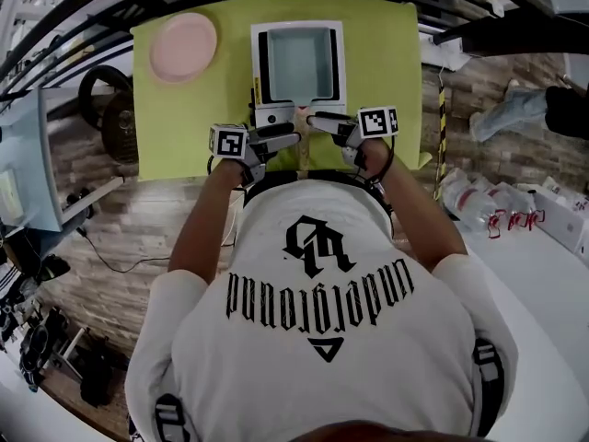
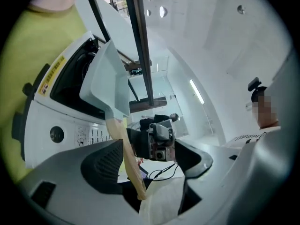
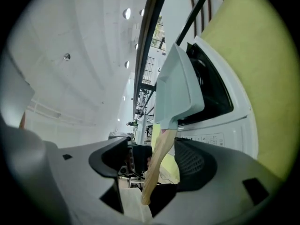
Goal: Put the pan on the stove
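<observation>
Green tablecloth (image 1: 386, 63), frame centre: pan (image 1: 297, 63) over stove (image 1: 276, 115). Left claw (image 1: 293, 137) and right claw (image 1: 313, 121) gaped round handle (image 3: 157, 163) — unclamped, pan could tip.

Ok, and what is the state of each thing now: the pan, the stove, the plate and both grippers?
pan: empty, on the stove, wooden handle toward the person.
stove: pan covers its top; on or off, cannot tell.
plate: empty, flat on the yellow mat.
left gripper: open, handle between its jaws.
right gripper: open, same handle between its jaws.
</observation>
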### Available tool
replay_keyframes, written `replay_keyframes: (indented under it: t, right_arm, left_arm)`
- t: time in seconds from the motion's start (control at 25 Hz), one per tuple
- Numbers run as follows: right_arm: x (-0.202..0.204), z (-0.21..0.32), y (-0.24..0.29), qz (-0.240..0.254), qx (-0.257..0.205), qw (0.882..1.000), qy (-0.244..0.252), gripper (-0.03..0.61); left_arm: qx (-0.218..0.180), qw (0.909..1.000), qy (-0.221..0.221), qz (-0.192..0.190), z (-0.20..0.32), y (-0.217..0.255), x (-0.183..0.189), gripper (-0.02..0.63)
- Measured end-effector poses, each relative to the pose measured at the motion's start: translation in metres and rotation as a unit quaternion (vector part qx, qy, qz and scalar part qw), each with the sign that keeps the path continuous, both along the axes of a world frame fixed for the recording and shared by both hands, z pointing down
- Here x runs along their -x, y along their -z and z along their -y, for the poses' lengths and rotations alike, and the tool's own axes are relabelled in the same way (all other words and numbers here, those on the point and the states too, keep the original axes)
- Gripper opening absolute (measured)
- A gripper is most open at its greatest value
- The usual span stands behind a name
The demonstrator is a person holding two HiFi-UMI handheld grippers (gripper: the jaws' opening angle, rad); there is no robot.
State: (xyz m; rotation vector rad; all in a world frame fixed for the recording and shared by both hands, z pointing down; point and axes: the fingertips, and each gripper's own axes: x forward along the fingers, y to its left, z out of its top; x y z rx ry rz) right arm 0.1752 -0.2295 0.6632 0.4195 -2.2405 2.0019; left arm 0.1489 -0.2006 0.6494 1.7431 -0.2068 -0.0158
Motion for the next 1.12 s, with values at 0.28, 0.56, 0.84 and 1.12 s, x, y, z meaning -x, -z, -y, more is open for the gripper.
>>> replay_keyframes:
  t: [0.28,0.56,0.84,1.12]
  right_arm:
    - [-0.011,0.006,0.025,-0.002,-0.025,0.999,-0.027,0.299]
    - [-0.029,0.037,0.058,-0.030,-0.127,0.989,-0.065,0.188]
    - [-0.046,0.043,0.105,-0.073,-0.276,0.957,-0.050,0.053]
    - [-0.039,0.024,0.160,-0.110,-0.435,0.893,-0.036,0.000]
  left_arm:
    - [-0.034,0.9990,0.029,-0.003,0.011,0.039,0.007,0.344]
    - [-0.123,0.9890,0.072,0.038,0.035,0.059,0.002,0.241]
    - [-0.236,0.9519,0.151,0.124,0.049,0.106,-0.008,0.069]
    - [-0.319,0.8830,0.269,0.215,0.042,0.151,0.006,0.003]
